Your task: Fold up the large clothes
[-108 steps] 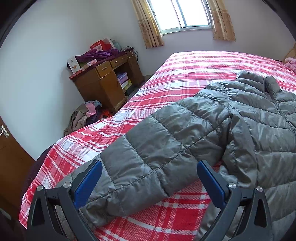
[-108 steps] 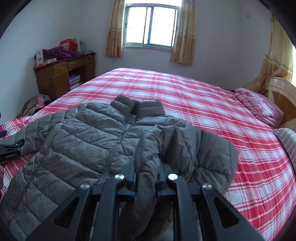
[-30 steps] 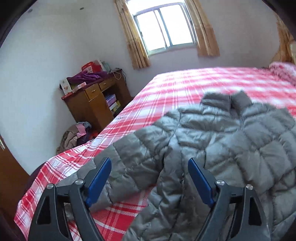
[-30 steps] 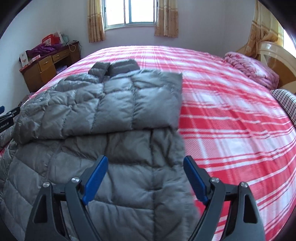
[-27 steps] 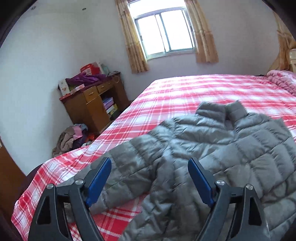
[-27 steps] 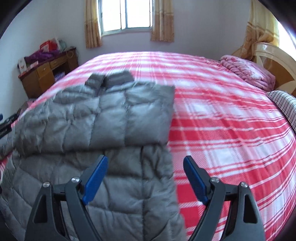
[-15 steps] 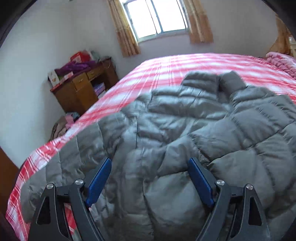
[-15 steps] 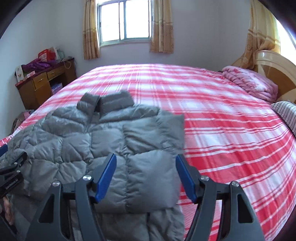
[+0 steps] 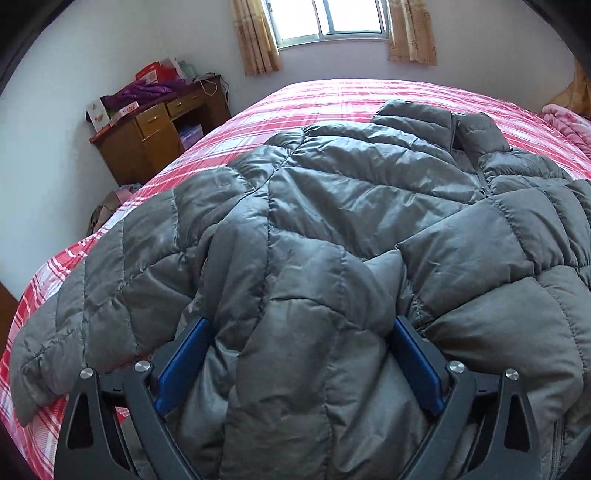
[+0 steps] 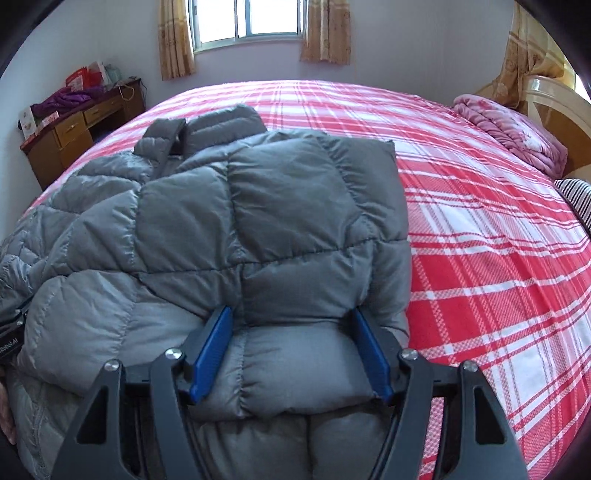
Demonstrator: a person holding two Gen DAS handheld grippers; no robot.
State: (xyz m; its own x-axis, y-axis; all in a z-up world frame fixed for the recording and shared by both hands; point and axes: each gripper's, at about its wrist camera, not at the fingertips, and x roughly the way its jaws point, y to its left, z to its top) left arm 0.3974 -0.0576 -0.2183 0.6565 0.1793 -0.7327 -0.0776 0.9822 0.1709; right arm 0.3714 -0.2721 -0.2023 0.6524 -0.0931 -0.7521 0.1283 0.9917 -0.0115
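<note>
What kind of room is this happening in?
A home bedroom, most likely: a big bed with a red plaid cover, a rolled pink blanket by the headboard, and a cluttered wooden desk near the curtained window.

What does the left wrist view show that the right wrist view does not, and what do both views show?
Only the left wrist view shows the heap of clothes on the floor beside the desk. Only the right wrist view shows the rolled pink blanket, the cream headboard and a striped pillow. Both show the grey quilted puffer jacket on the red plaid bedsheet, the brown wooden desk, the curtained window, and open jaws pressed into the jacket.
</note>
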